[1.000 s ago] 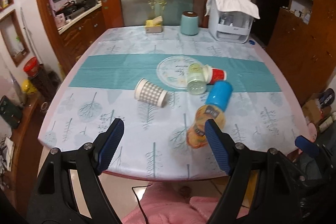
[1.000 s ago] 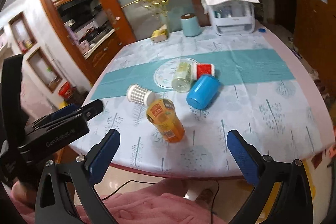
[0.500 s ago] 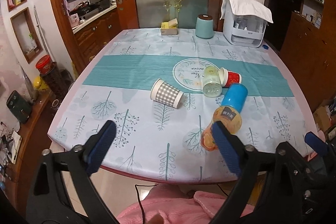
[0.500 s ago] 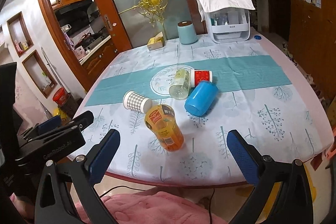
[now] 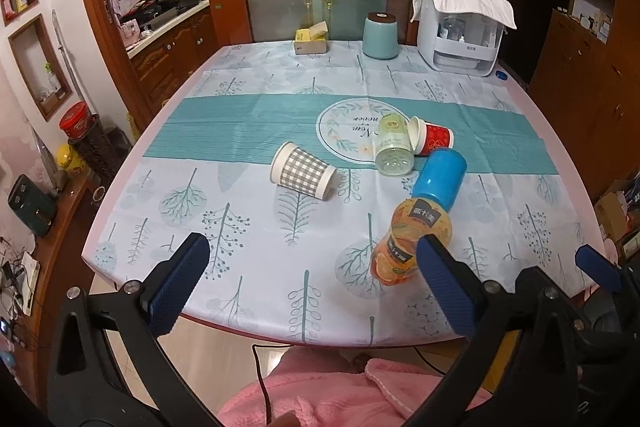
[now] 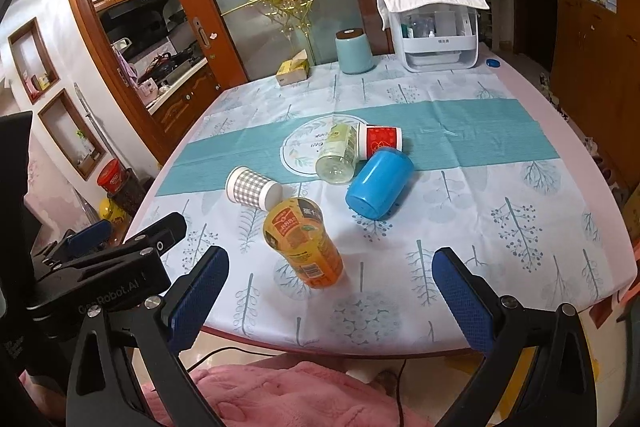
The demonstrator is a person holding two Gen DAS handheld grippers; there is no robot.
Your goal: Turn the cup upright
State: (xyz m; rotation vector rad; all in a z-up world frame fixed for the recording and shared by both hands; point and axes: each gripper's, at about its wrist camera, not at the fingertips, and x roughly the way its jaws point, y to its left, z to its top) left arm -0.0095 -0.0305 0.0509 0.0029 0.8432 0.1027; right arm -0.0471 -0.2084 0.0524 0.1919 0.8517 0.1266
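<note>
Now I hold both grippers, left (image 5: pixel 312 281) and right (image 6: pixel 330 293), fingers spread, short of the surface (image 6: pixel 500 187); the orange cup (image 6: pixel 304 247) lies tipped over.

Desk (image 5: pixel 532 115) under a tree-print cloth (image 5: pixel 248 227) with teal band, five cups toppled mid-surface: checked (image 5: pixel 302 175), green (image 5: pixel 394 147), red (image 5: pixel 434 141), blue (image 5: pixel 440 182), orange (image 5: pixel 412 247), canister (image 5: pixel 380 35), tissue box (image 5: pixel 310 43), white dispenser (image 5: pixel 460 35) at far edge.
</note>
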